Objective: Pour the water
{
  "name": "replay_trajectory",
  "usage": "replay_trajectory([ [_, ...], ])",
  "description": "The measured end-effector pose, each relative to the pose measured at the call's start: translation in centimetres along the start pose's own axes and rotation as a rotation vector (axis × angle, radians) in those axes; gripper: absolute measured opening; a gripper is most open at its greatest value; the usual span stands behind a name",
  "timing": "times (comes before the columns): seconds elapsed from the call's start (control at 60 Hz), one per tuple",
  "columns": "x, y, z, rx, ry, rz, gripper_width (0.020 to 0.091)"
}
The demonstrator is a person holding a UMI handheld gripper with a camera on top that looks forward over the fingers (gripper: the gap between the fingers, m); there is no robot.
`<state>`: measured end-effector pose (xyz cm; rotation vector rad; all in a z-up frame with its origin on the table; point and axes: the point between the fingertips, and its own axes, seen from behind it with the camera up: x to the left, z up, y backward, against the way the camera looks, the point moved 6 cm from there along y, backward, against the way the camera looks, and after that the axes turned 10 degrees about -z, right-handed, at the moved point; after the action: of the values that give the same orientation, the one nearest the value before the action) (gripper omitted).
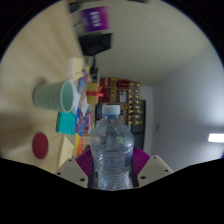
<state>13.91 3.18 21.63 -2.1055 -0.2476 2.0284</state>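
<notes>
**Clear bottle clamped, view tilted**

Pale tabletop (pixel 40 70) slants beyond. The clear water bottle (pixel 111 150) stands between the fingers, the gripper (pixel 111 165) clamped on its sides. Near it: green cup (pixel 53 95), teal cup (pixel 66 122), red disc (pixel 40 145).

Indoor room, perhaps an office or lab, pale tabletop (pixel 40 60), shelves of coloured goods (pixel 122 95), ceiling light (pixel 215 137)

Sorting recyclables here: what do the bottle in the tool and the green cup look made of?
The bottle, gripped between the tool fingers, looks like clear thin plastic: see-through ribbed walls, white cap. The green cup seems opaque matte plastic, though that is less certain.
</notes>
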Motion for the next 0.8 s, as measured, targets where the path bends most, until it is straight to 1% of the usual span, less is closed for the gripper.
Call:
replay_trajectory([
  [0.033,0.5,-0.6,0.8,-0.02,0.098,-0.001,0.0507],
  [0.083,1.4,-1.5,1.5,-0.03,0.208,0.009,0.05],
  [0.1,-0.1,-1.1,0.1,-0.039,0.246,0.021,0.0506],
  [0.133,1.3,-2.3,1.4,-0.049,0.312,0.018,0.0504],
  [0.233,1.4,-2.8,2.8,-0.108,0.545,-0.012,0.0505],
  [0.317,2.7,-3.9,3.3,-0.13,0.647,0.011,0.0505],
  [0.35,2.6,-3.1,3.5,-0.136,0.678,0.016,0.0507],
  [0.4,3.0,-4.1,3.7,-0.138,0.701,0.019,0.0508],
  [0.467,2.8,-3.7,3.9,-0.128,0.694,0.021,0.0509],
  [0.567,2.8,-5.2,3.8,-0.119,0.666,0.024,0.0506],
  [0.583,2.4,-4.5,3.9,-0.116,0.657,0.022,0.0502],
  [0.633,2.2,-5.2,3.8,-0.111,0.601,0.014,0.0507],
  [0.683,1.6,-5.4,4.1,-0.099,0.461,0.006,0.0501],
  [0.733,0.3,-4.3,4.8,-0.088,0.181,-0.03,0.0506],
  [0.75,0.3,-4.9,4.8,-0.089,0.069,-0.026,0.0505],
  [0.8,0.0,-4.7,4.7,-0.021,-0.324,-0.019,0.0504],
])
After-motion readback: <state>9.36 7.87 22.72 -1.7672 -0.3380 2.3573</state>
